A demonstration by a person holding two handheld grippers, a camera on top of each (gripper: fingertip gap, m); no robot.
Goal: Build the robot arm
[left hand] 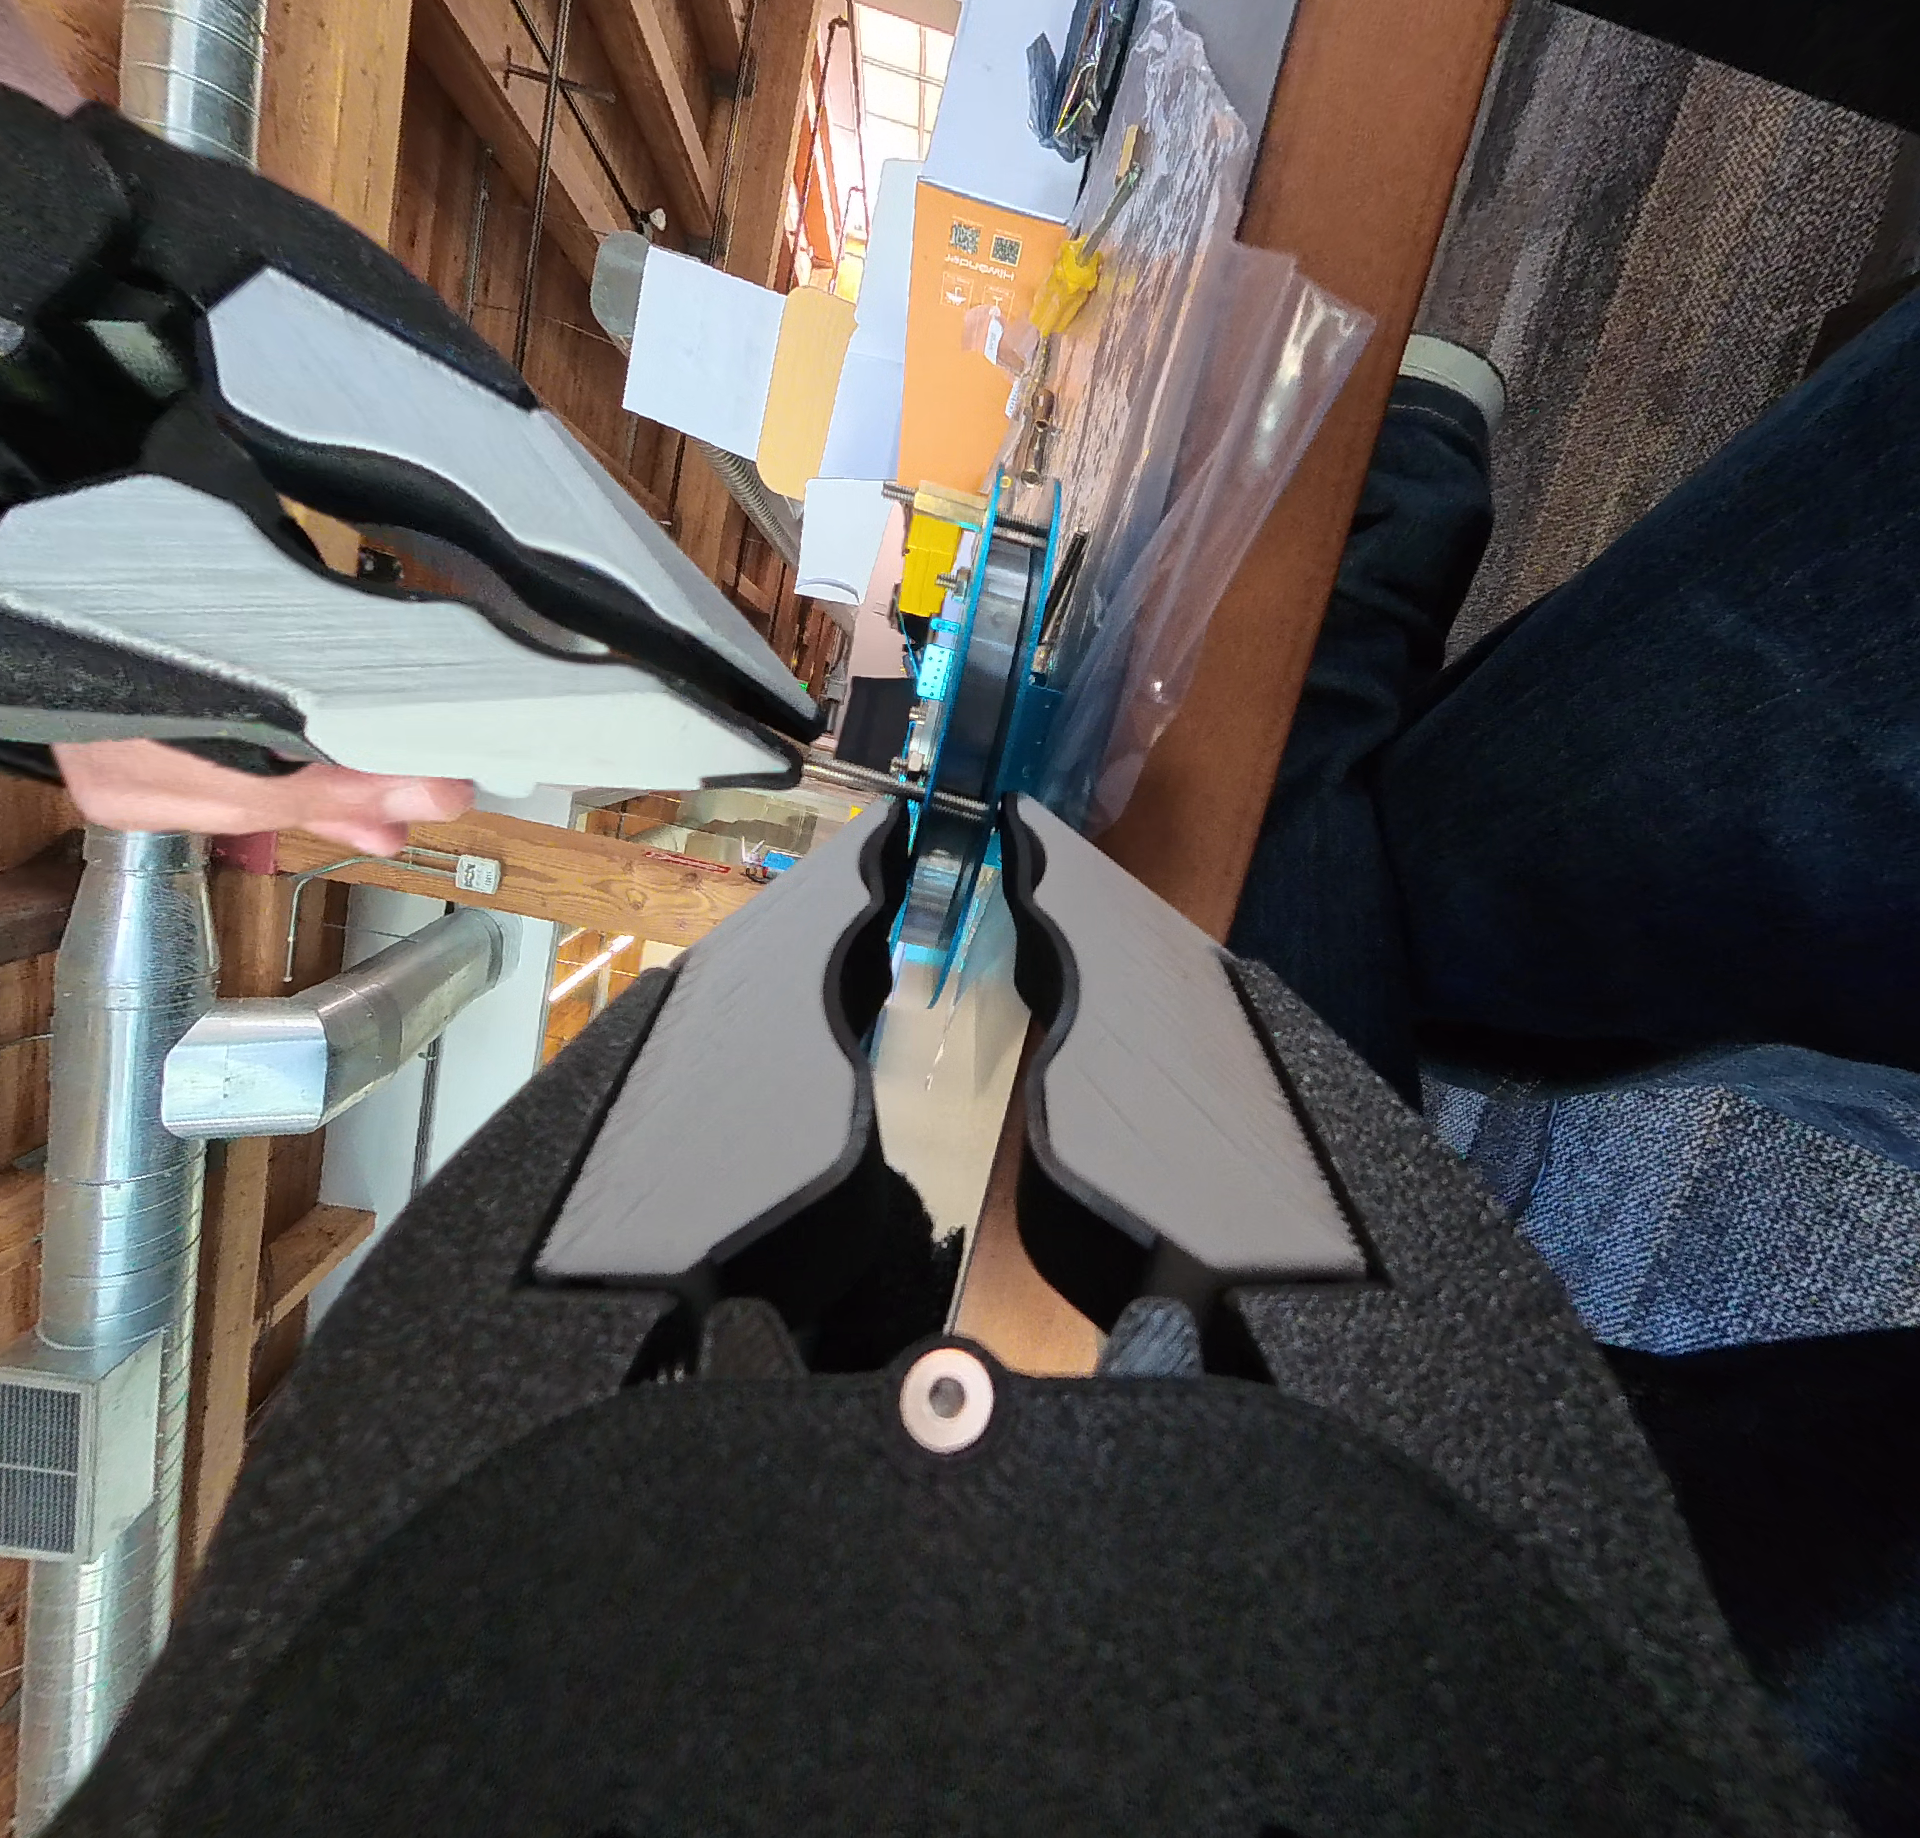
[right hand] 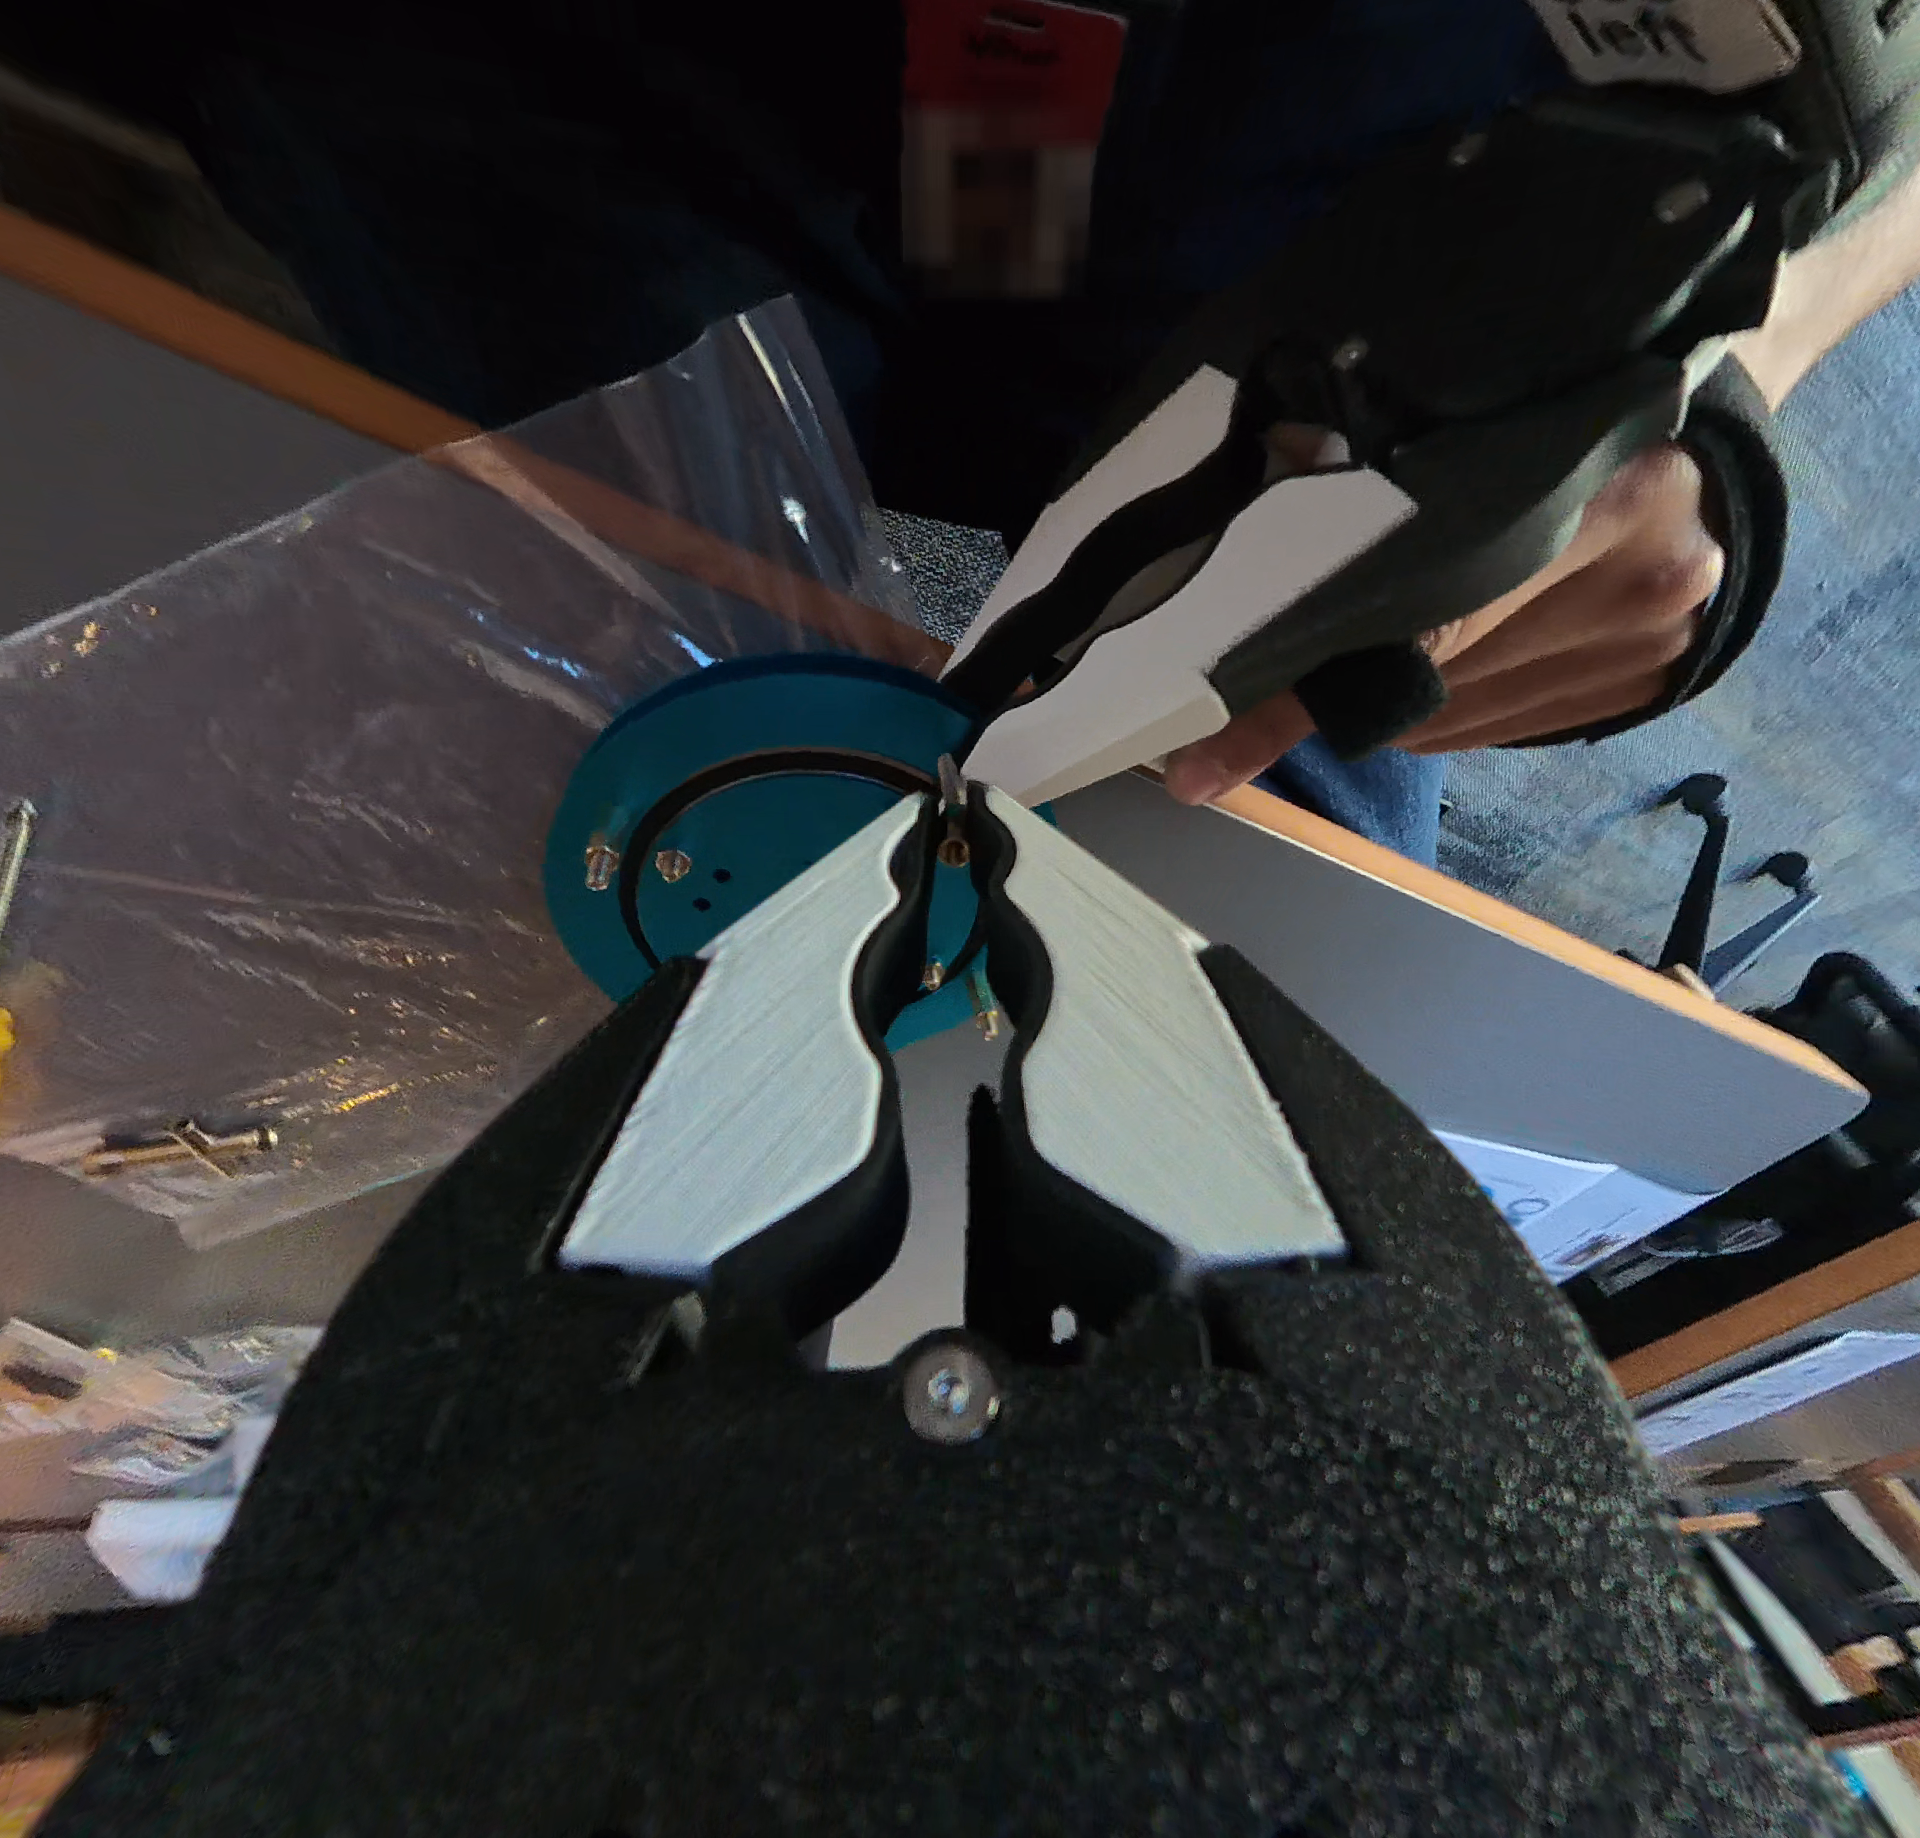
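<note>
A round blue plate assembly (right hand: 748,739) with brass standoffs (right hand: 601,866) lies at the table's near edge. In the left wrist view it (left hand: 982,666) shows edge-on, with a dark disc between two blue plates and a yellow motor block (left hand: 928,562). My left gripper (left hand: 953,817) is shut on its rim, and it also shows in the right wrist view (right hand: 971,713), coming in from the upper right. My right gripper (right hand: 951,801) is shut on a thin metal screw (right hand: 949,778) standing on the plate. In the left wrist view the right gripper (left hand: 805,749) holds that threaded screw (left hand: 868,778) against the assembly.
A clear plastic bag (right hand: 416,749) lies under and beside the assembly, with loose screws (right hand: 187,1144) on it. An orange box (left hand: 966,334), a yellow-handled tool (left hand: 1070,282) and a black packet (left hand: 1091,43) lie farther along the table. The person's leg (left hand: 1662,749) is at the wooden table edge (left hand: 1340,334).
</note>
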